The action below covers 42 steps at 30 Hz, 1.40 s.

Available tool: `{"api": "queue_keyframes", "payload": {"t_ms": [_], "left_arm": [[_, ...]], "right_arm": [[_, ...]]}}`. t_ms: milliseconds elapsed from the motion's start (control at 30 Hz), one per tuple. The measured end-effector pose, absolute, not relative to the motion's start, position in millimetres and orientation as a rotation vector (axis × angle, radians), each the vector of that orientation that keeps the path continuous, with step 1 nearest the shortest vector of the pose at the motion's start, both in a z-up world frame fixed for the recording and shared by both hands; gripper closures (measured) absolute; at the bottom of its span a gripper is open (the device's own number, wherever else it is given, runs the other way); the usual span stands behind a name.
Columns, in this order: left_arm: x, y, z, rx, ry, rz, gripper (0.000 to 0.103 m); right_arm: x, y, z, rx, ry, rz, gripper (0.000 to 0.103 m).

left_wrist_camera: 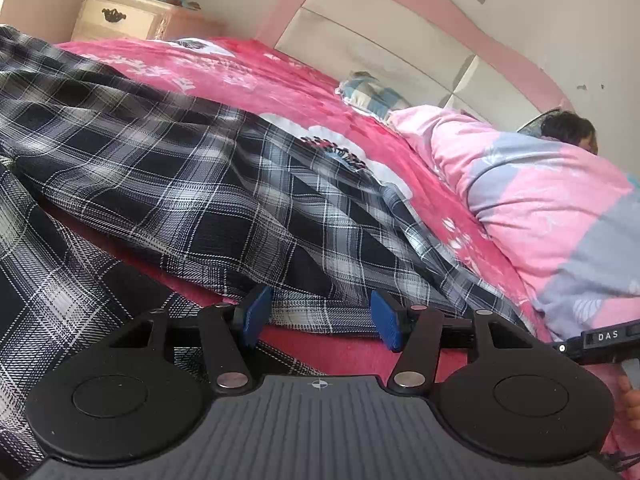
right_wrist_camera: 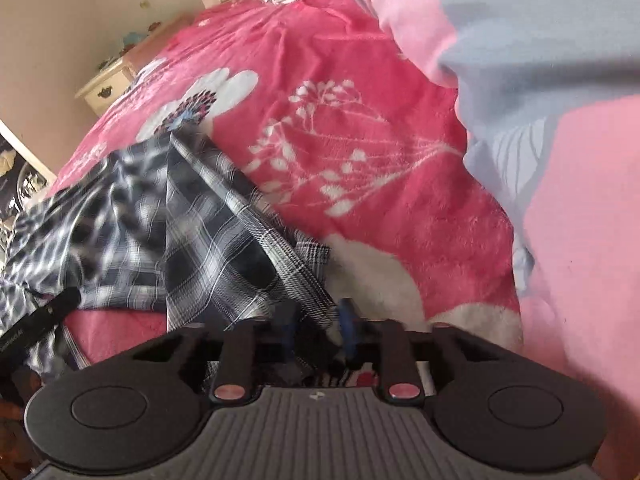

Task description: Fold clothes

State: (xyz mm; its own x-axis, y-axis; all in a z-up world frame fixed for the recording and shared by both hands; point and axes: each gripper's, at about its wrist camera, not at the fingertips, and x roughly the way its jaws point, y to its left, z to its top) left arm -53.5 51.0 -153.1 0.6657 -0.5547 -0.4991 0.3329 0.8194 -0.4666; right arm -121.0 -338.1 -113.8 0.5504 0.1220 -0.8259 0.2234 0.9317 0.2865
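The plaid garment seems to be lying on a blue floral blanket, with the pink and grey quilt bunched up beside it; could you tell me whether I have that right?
Not quite: the blanket under the plaid garment is red-pink with white flowers, not blue, as the left wrist view shows. The rest stands: the pink and grey quilt is bunched up beside it.

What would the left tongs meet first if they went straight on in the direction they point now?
Most likely the plaid garment. The left tongs stand open, and the cloth's hem lies right past the blue pads on the red floral blanket. Depth is unclear, so the blanket just before the hem could come first.
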Motion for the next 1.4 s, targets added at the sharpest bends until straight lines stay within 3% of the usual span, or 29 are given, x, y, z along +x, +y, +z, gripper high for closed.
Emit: {"api": "queue_keyframes", "payload": {"t_ms": [200,533,933,967,1100,1200,1300,1400], "left_arm": [[-53,51,-152,-0.348,0.672,-0.506,0.048],[-56,49,-151,-0.324,0.669,-0.502,0.048],[-55,50,-152,-0.333,0.672,-0.503,0.048],[-55,50,-152,-0.334,0.673,-0.503,0.048],[-55,50,-152,-0.339,0.674,-0.503,0.048],[-55,50,-153,-0.343,0.674,-0.504,0.048],[-54,50,-153,-0.348,0.674,-0.505,0.048],[-54,50,-152,-0.352,0.674,-0.505,0.048]], "right_arm": [[-135,-309,-73,0.147,0.917,-0.139,0.094],[-104,-277,-10,-0.63,0.725,-0.425,0.095],[-28,-291,-78,-1.117,0.697,-0.537,0.094],[-21,-293,-85,-1.165,0.696,-0.541,0.09],[-1,-302,-122,-1.419,0.727,-0.556,0.052],[-6,-300,-115,-1.425,0.715,-0.54,0.048],[-22,-292,-79,-1.238,0.701,-0.541,0.038],[-47,-288,-45,-1.058,0.674,-0.547,0.037]]}}
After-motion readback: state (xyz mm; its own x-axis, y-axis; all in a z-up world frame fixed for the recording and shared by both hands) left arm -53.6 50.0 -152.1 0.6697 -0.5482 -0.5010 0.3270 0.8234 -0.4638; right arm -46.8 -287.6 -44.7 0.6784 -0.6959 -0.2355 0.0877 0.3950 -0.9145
